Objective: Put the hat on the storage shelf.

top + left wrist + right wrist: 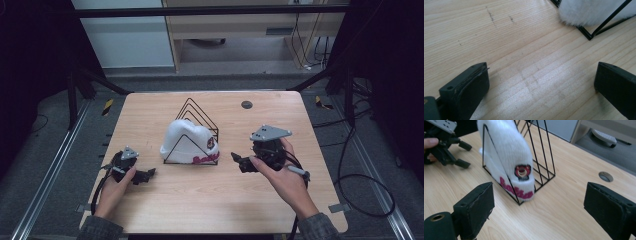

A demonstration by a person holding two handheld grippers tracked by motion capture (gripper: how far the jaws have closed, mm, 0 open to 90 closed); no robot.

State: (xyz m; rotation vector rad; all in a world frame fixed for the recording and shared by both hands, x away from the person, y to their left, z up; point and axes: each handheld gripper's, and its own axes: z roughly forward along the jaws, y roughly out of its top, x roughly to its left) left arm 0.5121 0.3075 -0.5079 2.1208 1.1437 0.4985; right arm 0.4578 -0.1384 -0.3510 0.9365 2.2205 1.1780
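i'm lining the right gripper (536,207), jaws gaping wide and holding nothing, on the white hat (510,157) in the wire rack (544,152) just ahead; left gripper (541,90) is idling wide open, hat beyond its far jaw.

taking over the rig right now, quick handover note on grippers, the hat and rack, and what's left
Left gripper: open, holding nothing, low over the table, left of the rack.
Right gripper: open, holding nothing, right of the rack, pointing at the hat.
White hat: sits in the front slot of the black wire rack, mid-table.
Done: neither gripper touches the hat.
Left: probably reach in and grip it.
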